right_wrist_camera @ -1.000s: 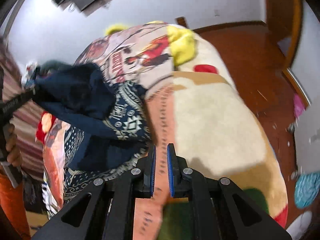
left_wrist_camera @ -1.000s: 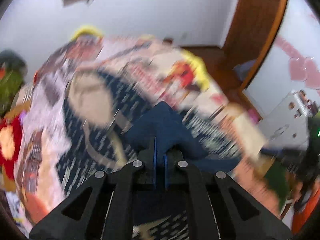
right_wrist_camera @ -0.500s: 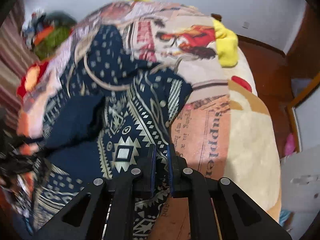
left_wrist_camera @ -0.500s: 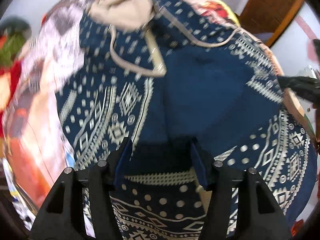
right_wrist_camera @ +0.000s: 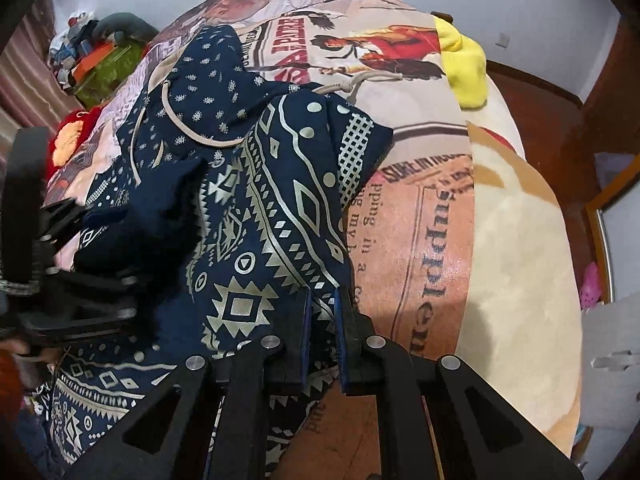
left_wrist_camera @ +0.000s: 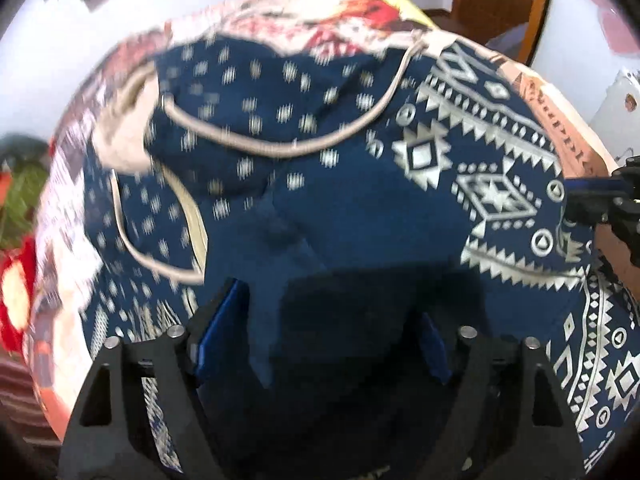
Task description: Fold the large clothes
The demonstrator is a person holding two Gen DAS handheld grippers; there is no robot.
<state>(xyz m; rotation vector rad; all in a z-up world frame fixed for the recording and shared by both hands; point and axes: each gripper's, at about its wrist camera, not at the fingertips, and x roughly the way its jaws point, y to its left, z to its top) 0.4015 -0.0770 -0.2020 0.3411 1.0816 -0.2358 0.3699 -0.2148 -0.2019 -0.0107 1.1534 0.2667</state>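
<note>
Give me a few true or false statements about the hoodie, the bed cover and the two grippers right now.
1. The navy patterned hoodie lies on a printed bed cover. True.
2. The right gripper stands wide open. False: it is shut on the hoodie's edge.
3. The left gripper clamps the fabric. False: its jaws have just been opening, with dark fabric loose between them.
4. A beige drawstring crosses the hoodie. True.

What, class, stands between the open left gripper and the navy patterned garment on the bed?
Nothing visible. The left gripper, whose jaws have just been opening, hangs directly over the navy patterned garment, with a plain navy fold lying loose between its fingers.
</note>
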